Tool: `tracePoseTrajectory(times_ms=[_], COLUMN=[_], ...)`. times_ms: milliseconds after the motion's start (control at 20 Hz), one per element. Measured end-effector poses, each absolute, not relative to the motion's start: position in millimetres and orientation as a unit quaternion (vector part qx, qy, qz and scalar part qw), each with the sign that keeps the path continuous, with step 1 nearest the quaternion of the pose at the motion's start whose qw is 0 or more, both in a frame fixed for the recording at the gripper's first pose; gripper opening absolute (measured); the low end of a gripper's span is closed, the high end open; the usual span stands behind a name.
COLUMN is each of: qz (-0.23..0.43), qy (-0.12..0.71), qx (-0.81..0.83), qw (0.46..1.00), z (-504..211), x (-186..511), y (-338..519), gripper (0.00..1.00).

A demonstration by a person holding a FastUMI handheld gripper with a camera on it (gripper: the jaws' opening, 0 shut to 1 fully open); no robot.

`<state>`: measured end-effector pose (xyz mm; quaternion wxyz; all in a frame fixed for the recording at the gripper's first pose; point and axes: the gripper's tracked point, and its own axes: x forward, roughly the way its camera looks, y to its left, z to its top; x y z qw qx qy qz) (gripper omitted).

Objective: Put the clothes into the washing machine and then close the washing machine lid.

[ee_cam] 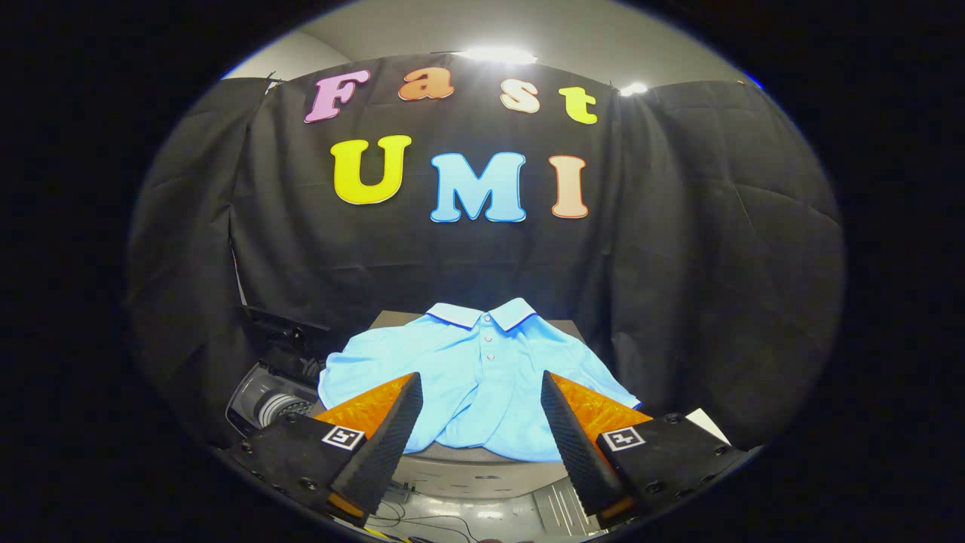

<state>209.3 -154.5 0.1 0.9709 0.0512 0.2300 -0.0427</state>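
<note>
Spread wide with nothing between its fingers, my gripper (pixel 481 407) hovers over the near hem of a light-blue polo shirt (pixel 482 377), which lies flat on a grey tabletop (pixel 467 460) just ahead, collar away from me. Beside the gripper's left finger sits the washing machine (pixel 275 400).

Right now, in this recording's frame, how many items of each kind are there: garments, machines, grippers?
Garments: 1, a light blue polo shirt with a white collar, lying just beyond the fingers.
Machines: 1, a dark washing machine with a grey drum opening, beside the shirt.
Grippers: 1, the two-finger gripper, open, holding nothing.
Total: 3
</note>
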Motion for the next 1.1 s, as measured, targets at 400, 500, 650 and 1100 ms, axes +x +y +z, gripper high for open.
tracePoseTrajectory(times_ms=[400,500,650,1100], qz=[-0.016,-0.010,-0.001,-0.001], qy=[0.266,0.276,0.291,0.325], qx=[0.054,0.052,0.046,0.039], qw=[0.962,0.960,0.956,0.945], z=[-40,-50,-67,-104], x=[255,267,285,328], y=[-153,-153,-151,-157], gripper=[0.98,0.98,0.98,0.98])
